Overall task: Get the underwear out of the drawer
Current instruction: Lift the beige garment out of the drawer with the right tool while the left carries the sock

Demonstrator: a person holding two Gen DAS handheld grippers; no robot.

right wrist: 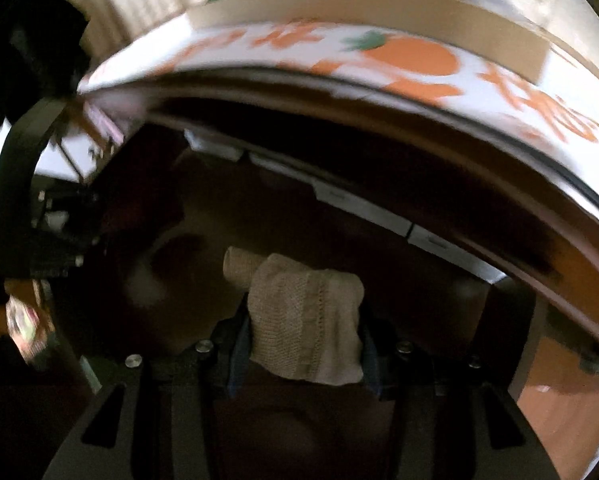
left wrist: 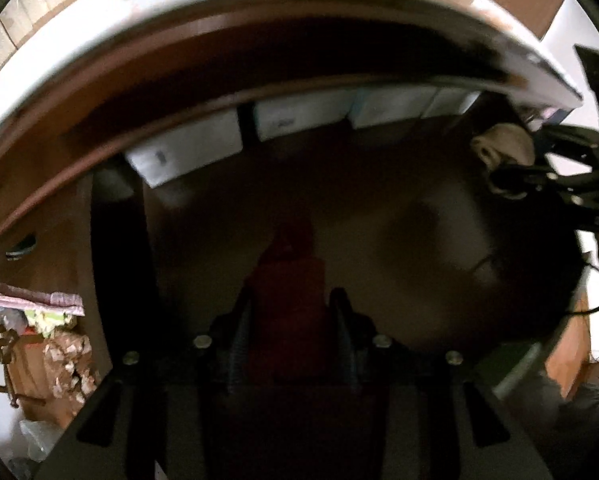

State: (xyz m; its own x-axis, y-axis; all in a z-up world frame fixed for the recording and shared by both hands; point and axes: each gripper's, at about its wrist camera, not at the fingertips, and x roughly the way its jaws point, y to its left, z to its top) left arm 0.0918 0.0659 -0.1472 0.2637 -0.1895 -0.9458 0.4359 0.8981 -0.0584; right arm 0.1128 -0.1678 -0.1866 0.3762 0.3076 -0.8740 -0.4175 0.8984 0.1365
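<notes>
My left gripper (left wrist: 293,296) points down into the dark wooden drawer (left wrist: 379,184), shut on a dark red piece of underwear (left wrist: 287,264) that stands up between its fingers. In the left wrist view my right gripper (left wrist: 515,178) is at the right edge, holding a beige garment (left wrist: 503,142). The right wrist view shows that gripper (right wrist: 303,312) shut on the beige knitted underwear (right wrist: 303,320), which drapes over both fingers above the drawer floor (right wrist: 399,248). The picture is dim and blurred.
White boxes (left wrist: 187,152) line the drawer's back wall, also visible as white boxes (right wrist: 363,204) from the right. The cabinet's top edge (left wrist: 259,12) arches overhead, covered by a carrot-print cloth (right wrist: 411,56). Crumpled clutter (left wrist: 63,348) lies outside at the lower left.
</notes>
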